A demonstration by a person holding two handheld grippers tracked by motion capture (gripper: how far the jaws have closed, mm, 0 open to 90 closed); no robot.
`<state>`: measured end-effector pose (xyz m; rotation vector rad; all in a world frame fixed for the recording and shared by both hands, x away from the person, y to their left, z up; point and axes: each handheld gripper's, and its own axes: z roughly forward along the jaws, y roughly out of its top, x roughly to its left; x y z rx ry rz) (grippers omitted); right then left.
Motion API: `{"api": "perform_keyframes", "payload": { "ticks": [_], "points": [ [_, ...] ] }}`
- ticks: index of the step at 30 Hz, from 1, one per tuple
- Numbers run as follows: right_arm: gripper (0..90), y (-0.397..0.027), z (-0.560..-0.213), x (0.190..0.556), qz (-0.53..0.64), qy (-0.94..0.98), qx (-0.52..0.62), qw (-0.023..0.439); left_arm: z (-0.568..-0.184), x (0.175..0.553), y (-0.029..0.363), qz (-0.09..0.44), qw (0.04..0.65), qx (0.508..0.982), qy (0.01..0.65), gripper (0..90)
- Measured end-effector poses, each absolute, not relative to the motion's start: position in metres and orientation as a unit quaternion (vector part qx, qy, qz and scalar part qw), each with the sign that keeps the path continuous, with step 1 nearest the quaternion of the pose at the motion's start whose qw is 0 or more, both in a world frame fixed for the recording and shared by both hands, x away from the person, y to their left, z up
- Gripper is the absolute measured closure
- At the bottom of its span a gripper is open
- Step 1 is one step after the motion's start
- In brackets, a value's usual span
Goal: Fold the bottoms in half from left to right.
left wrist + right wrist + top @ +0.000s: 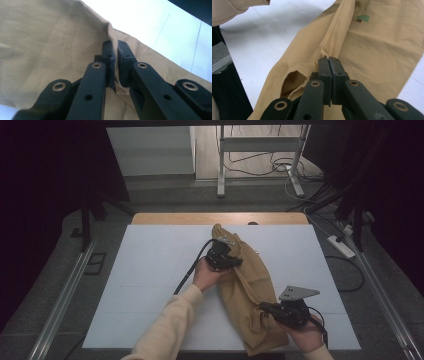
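both grippers, left gripper (114,53) and right gripper (329,63), clamp folds of the tan garment (250,285) (on a white table (150,270)).

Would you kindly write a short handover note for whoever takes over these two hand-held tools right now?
Left tool: shut on a raised fold of the tan cotton garment, toward its far end.
Right tool: shut on a seam fold of the same garment, at its near end.
The garment lies lengthwise, bunched and creased, on the white table top; a small green tree emblem faces up.
Done: both ends gripped.
Left: probably spread it flat or fold it; neither is begun.
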<state>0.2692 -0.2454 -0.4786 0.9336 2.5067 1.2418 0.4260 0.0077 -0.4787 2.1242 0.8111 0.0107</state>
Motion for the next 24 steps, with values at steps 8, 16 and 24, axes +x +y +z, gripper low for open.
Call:
{"api": "perform_keyframes", "payload": {
  "ticks": [8,16,24],
  "points": [
    [88.4,-0.25,-0.478,0.268,0.415,0.846,0.318,0.103,-0.485,0.43,0.001,-0.004,0.425,0.844,0.328,84.1],
    [88.4,-0.255,-0.48,0.266,0.409,0.848,0.319,0.105,-0.487,0.431,-0.005,-0.004,0.427,0.844,0.325,80.9],
    [88.4,-0.259,-0.481,0.265,0.404,0.849,0.325,0.103,-0.488,0.433,-0.014,-0.003,0.427,0.846,0.319,80.6]
  ]
}}
